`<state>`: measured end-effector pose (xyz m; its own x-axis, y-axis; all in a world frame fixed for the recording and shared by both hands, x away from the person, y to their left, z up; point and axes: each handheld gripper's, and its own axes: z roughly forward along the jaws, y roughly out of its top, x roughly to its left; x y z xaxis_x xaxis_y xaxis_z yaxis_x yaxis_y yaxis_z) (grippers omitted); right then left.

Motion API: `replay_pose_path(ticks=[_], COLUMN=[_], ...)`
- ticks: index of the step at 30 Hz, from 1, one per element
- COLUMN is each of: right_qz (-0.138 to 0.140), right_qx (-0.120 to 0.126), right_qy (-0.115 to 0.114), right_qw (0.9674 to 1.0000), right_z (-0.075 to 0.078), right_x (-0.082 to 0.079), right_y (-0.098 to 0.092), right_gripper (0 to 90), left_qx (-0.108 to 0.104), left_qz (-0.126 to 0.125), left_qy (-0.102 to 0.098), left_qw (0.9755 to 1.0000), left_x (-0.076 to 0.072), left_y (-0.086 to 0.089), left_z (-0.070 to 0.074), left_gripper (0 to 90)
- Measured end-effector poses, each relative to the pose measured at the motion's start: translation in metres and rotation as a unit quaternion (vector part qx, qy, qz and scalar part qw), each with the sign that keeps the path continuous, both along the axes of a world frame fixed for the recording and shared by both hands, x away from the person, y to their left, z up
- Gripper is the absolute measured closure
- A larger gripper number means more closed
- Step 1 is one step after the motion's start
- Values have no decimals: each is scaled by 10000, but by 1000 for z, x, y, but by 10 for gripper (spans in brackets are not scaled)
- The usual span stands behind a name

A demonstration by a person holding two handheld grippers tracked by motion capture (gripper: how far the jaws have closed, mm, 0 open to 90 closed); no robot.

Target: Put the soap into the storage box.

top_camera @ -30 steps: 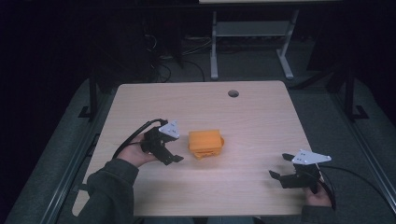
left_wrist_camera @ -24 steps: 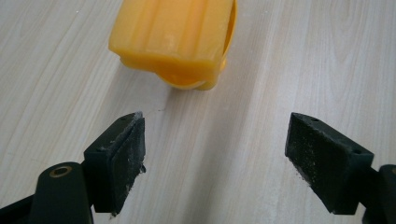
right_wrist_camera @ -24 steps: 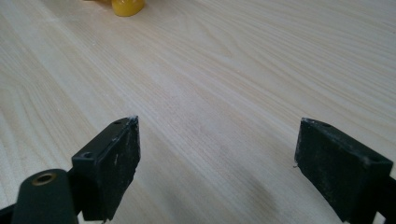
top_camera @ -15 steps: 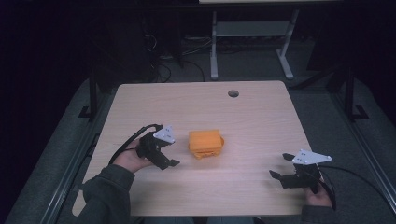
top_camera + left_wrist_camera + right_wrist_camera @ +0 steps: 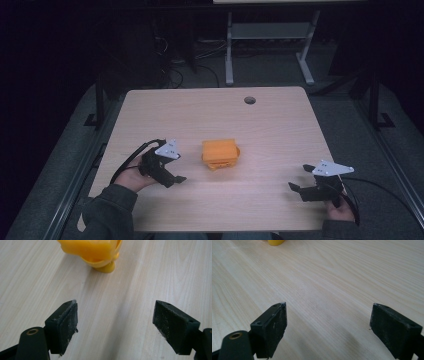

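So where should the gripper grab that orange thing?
Probably across the orange thing's blocky upper part, fingers on its two flatter sides. The left gripper is nearest, open and aimed at it, so come from that side. Its rounded bottom looks harder to pinch.

One orange object lies at the centre of the frame on one tabletop, which has one round hole toward its upper right. Two hand-held grippers show: one lower left, one lower right.
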<state>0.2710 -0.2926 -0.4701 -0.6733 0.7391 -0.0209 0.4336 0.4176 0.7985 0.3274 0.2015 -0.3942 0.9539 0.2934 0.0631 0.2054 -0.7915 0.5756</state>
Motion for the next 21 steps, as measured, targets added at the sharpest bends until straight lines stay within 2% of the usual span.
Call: replay_pose_path(ticks=[5, 11, 12, 18, 21], right_qz=[-14, -8, -11, -20, -32], right_qx=[-14, -36, -43, -57, -63], right_qy=[28, 17, 10, 29, 43], right_qw=[10000, 10000, 10000, 10000, 10000], right_z=[0, 0, 0, 0, 0], right_x=[-1, 0, 0, -1, -1], right_y=[1, 2, 2, 3, 4], right_gripper=[137, 137, 137, 137, 137], left_qx=[95, 22, 84, -16, 21], left_qz=[-27, 76, 54, 112, 123], left_qy=[-51, -43, -51, -66, -26], left_qw=[9999, 10000, 9999, 9999, 9999], left_x=[-4, -10, -10, -18, -21], left_y=[3, 11, 13, 21, 23], left_z=[-3, -7, -7, -11, -14], left_gripper=[195, 197, 196, 195, 195])
